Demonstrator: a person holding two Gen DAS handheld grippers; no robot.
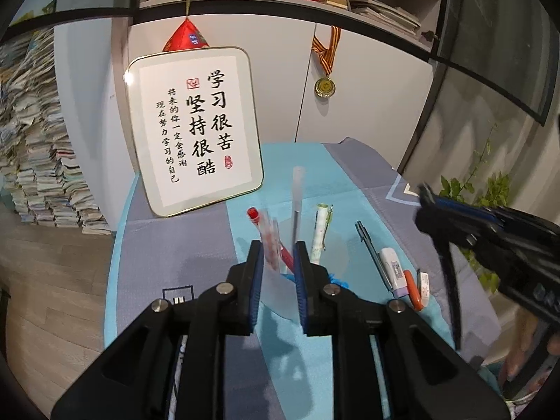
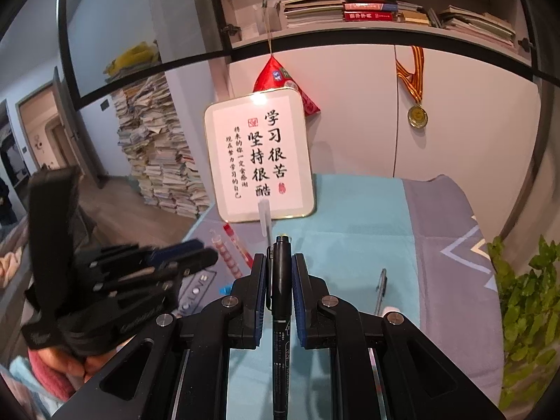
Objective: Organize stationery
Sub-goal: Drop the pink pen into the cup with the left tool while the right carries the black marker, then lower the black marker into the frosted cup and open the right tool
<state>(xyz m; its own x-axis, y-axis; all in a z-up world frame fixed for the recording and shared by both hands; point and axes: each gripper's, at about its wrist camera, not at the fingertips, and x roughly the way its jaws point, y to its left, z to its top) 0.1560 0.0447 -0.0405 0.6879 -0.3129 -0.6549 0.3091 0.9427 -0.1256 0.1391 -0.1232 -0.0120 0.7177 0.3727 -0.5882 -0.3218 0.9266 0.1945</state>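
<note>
My left gripper (image 1: 278,248) is shut on a translucent pen cup (image 1: 280,280) that holds a red pen (image 1: 267,234) and a frosted clear pen (image 1: 296,206). On the cloth to its right lie a white patterned pen (image 1: 320,232), a dark pen (image 1: 372,250), a white and purple correction tape (image 1: 393,271), an orange item (image 1: 413,290) and a small white item (image 1: 424,287). My right gripper (image 2: 279,262) is shut on a black marker pen (image 2: 281,301), held upright above the cloth. The right gripper also shows at the right of the left wrist view (image 1: 455,217).
A framed calligraphy sign (image 1: 194,129) leans on the white cabinet (image 1: 367,105) at the back of the blue-grey cloth (image 1: 175,255). A green plant (image 2: 528,301) stands at the right edge. A tall paper stack (image 1: 38,147) stands on the floor at left.
</note>
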